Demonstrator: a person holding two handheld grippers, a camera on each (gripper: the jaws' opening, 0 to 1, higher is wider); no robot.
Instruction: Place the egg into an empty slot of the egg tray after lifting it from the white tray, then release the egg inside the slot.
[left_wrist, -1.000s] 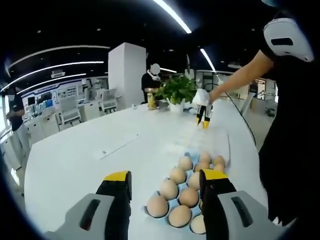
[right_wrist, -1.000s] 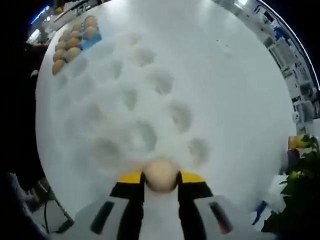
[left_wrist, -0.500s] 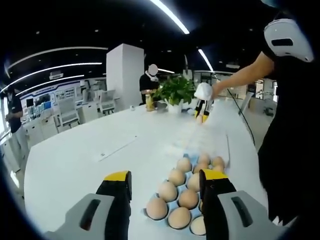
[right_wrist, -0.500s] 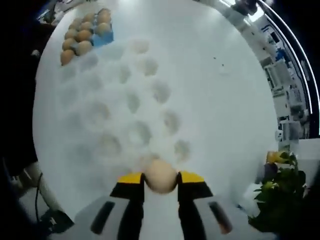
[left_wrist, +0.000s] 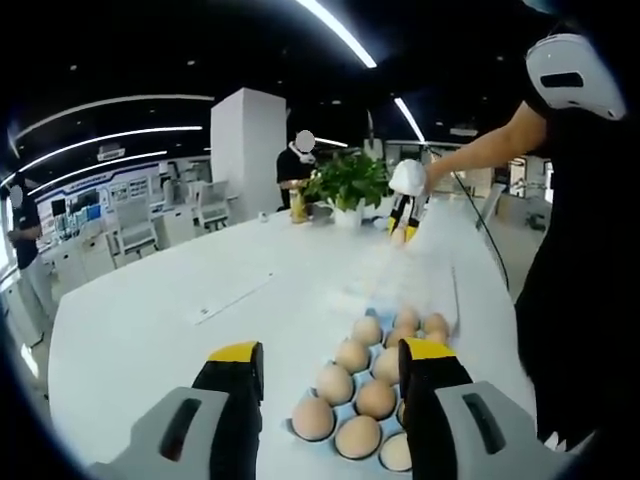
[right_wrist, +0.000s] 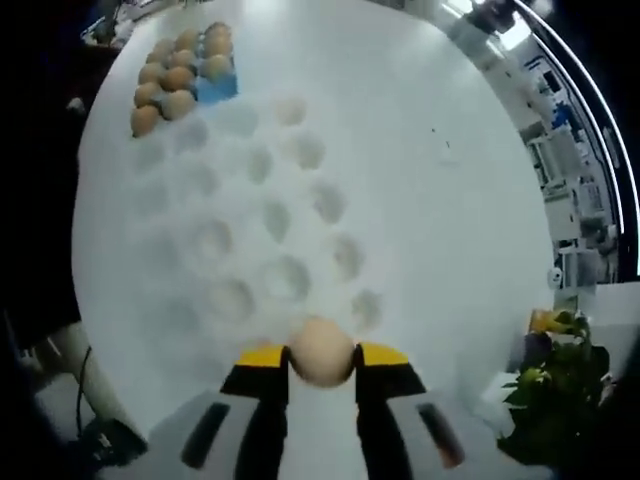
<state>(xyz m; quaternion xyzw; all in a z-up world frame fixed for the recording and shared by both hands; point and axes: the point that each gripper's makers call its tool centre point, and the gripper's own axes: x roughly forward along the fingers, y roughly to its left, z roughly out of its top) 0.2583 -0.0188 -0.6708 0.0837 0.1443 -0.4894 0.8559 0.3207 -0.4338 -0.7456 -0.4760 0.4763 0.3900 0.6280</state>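
While no writing can be read, right gripper (right_wrist: 321, 352) pinches an egg (right_wrist: 321, 350) above the white tray (right_wrist: 250, 200). Left gripper (left_wrist: 330, 362) spread wide over the egg tray (left_wrist: 372, 372).

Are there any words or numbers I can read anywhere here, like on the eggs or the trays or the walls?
No text can be read.
Display boards on the far wall: markings too small and blurred to read.
Brown eggs in the blue egg tray: no stamp or label visible.
White moulded tray: plain.
Pale egg between the right gripper's yellow-tipped jaws: no marking visible.
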